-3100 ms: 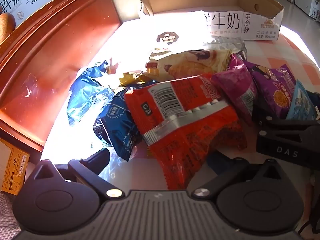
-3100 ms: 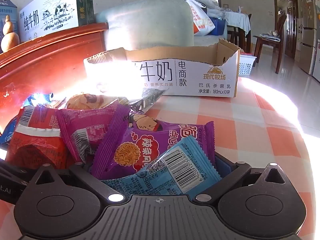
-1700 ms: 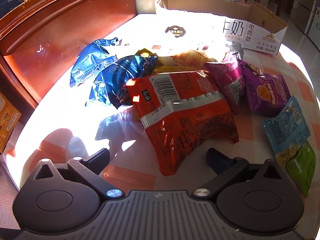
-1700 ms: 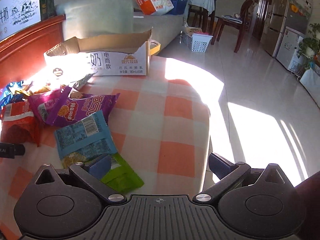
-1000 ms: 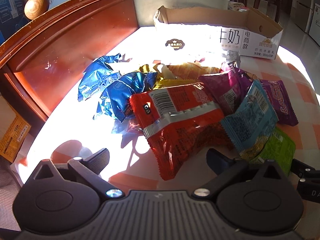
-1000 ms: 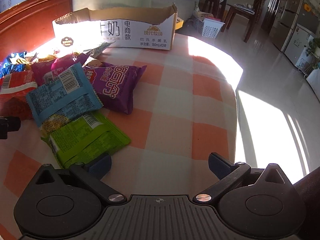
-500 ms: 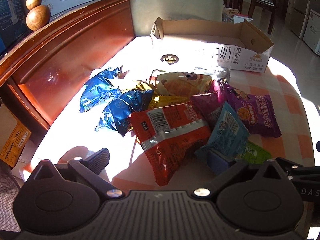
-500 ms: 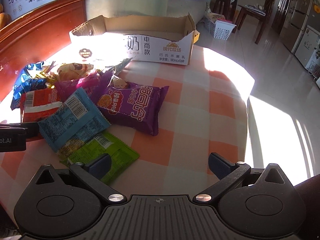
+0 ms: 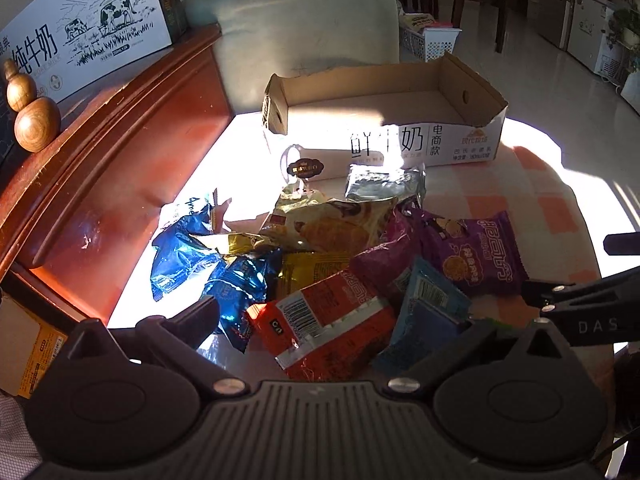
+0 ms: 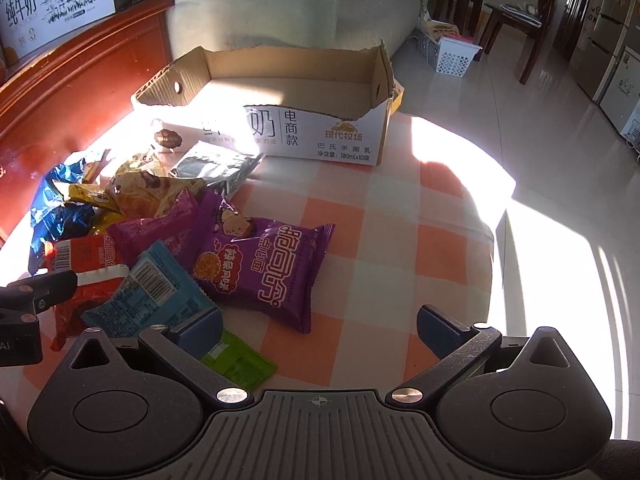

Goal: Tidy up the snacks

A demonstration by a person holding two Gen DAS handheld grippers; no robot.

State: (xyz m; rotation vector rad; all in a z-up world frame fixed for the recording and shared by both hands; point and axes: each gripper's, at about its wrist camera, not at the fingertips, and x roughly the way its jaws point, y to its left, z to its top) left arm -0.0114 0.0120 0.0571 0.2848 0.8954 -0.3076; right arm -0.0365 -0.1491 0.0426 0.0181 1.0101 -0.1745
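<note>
A pile of snack packets lies on the checked tablecloth (image 10: 400, 240): a red packet (image 9: 324, 320), a light blue one (image 9: 424, 312), a purple one (image 10: 260, 268), a green one (image 10: 240, 364), blue foil ones (image 9: 180, 256), a croissant bag (image 9: 332, 228) and a silver one (image 10: 216, 168). Behind the pile stands an open cardboard milk box (image 10: 320, 132), with nothing visible inside. My left gripper (image 9: 340, 324) hovers open over the red packet and holds nothing. My right gripper (image 10: 320, 326) is open too, its left finger above the green and light blue packets.
A red-brown wooden board (image 9: 100, 168) runs along the left, with a milk carton (image 9: 80, 32) and a wooden gourd (image 9: 36, 120) on top. A grey cushion (image 10: 256, 4) sits behind the box. The cloth's right part is bare; its edge (image 10: 496, 240) drops to the floor.
The light blue packet that lay between my right gripper's fingers now rests on the pile beside the green one. Both grippers have pulled back and risen, so the box's inside shows.
</note>
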